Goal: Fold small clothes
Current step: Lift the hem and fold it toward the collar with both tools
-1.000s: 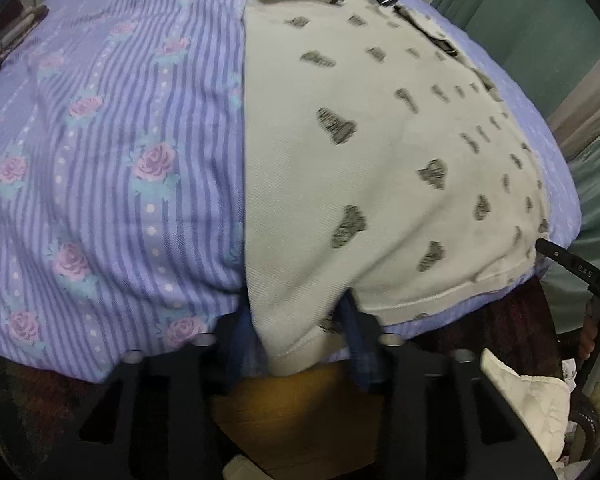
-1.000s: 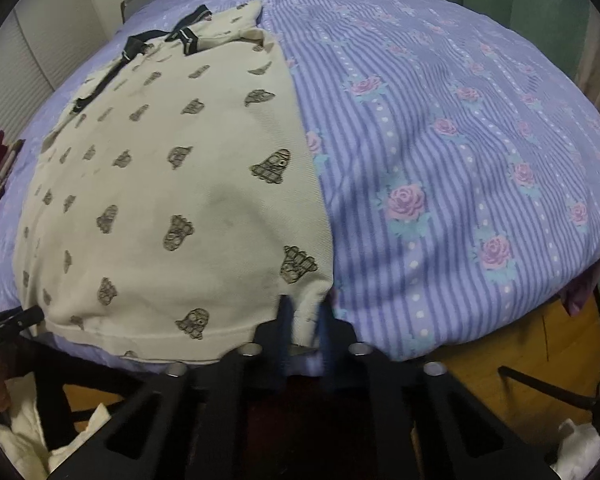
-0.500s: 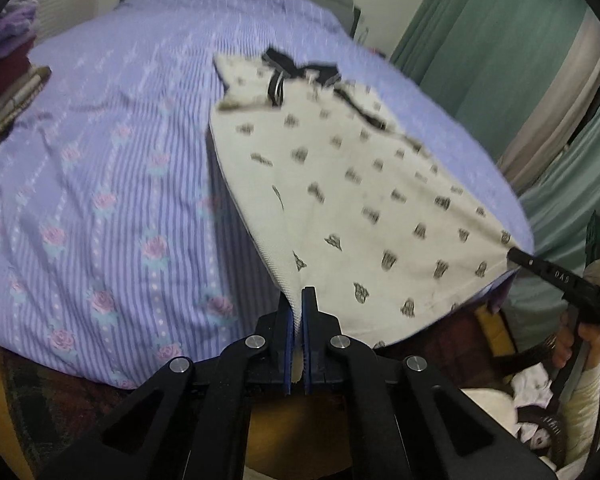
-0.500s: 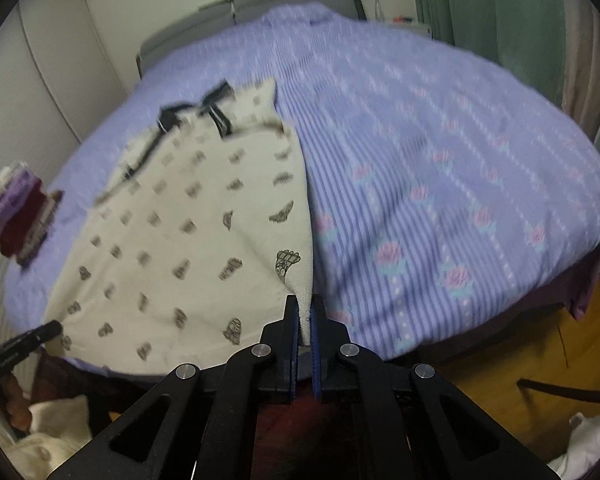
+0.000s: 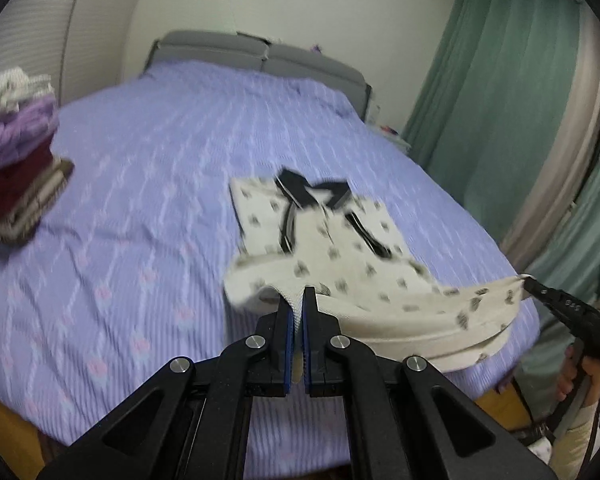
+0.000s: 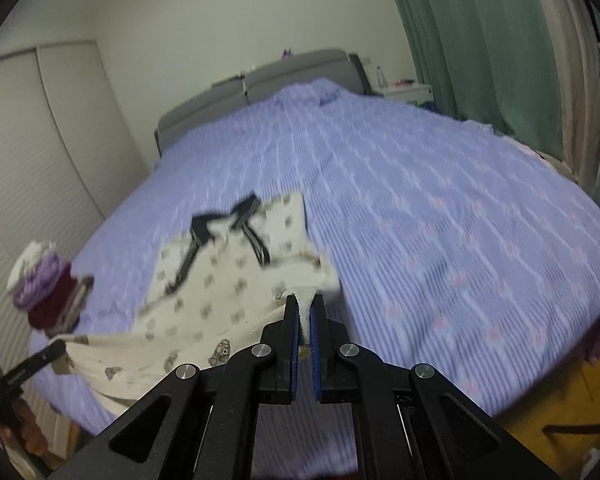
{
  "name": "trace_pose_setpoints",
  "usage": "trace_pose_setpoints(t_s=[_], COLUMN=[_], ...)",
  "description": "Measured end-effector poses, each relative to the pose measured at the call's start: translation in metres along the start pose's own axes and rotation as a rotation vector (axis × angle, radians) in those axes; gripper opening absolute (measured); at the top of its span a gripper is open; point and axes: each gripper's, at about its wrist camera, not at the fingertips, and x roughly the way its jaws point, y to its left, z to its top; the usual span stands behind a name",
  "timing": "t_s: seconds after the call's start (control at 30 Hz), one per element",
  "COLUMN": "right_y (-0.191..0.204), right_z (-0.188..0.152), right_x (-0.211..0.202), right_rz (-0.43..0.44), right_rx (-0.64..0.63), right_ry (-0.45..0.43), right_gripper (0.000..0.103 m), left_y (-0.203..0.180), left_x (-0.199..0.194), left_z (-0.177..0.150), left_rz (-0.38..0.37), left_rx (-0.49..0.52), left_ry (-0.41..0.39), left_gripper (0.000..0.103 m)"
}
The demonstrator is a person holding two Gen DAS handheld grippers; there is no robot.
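Since a second ago both hem corners have risen off the bed (image 5: 140, 208), left tool (image 5: 299, 300) and right tool (image 6: 305, 308) each clamped on the shirt (image 5: 340, 256), mid-fold; next, carry the hem toward the collar.

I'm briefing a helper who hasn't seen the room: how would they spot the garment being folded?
Start at the bed with the purple cover. Near its foot lies a cream shirt with small dark prints and a black collar; the left gripper and right gripper each pinch a hem corner. The pile of clothes at the bed's edge is already folded.
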Motion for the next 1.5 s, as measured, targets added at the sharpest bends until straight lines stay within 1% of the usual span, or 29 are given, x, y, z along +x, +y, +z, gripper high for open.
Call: trace_pose_setpoints(t_s=[0.17,0.27,0.43,0.5,0.63,0.8,0.9,1.03,1.17,1.3,1.5], right_y=[0.008,0.014,0.013,0.013,0.012,0.010,0.008,0.005,0.000,-0.002,-0.003], right_z=[0.047,0.074,0.107,0.117,0.129,0.140,0.145,0.145,0.142,0.138,0.137], right_x=[0.016,0.035,0.083,0.108,0.152,0.207,0.242,0.276,0.303,0.326,0.348], right_rz=[0.001,0.003,0.005,-0.008,-0.029,-0.044,-0.062,-0.078,-0.094,-0.107,-0.117], right_rx=[0.041,0.052,0.084,0.083,0.078,0.078,0.066,0.065,0.066,0.064,0.072], right_ry=[-0.086,-0.110,-0.075,-0.040,0.011,0.082,0.127,0.169,0.207,0.247,0.286], right_gripper=[0.006,0.006,0.006,0.006,0.006,0.006,0.006,0.006,0.006,0.006,0.006], left_y=[0.004,0.009,0.021,0.028,0.041,0.056,0.062,0.070,0.078,0.085,0.090], left_x=[0.019,0.041,0.092,0.112,0.156,0.202,0.226,0.253,0.279,0.296,0.309], left_z=[0.044,0.071,0.103,0.111,0.122,0.132,0.134,0.133,0.128,0.125,0.132], left_rz=[0.036,0.047,0.081,0.085,0.107,0.128,0.134,0.131,0.136,0.129,0.093], left_rx=[-0.012,-0.032,-0.040,-0.058,-0.088,-0.100,-0.114,-0.137,-0.133,-0.141,-0.160], left_ry=[-0.045,-0.039,0.010,0.031,0.095,0.160,0.192,0.233,0.279,0.309,0.360], left_gripper=[0.006,0.006,0.006,0.006,0.006,0.006,0.006,0.006,0.006,0.007,0.014])
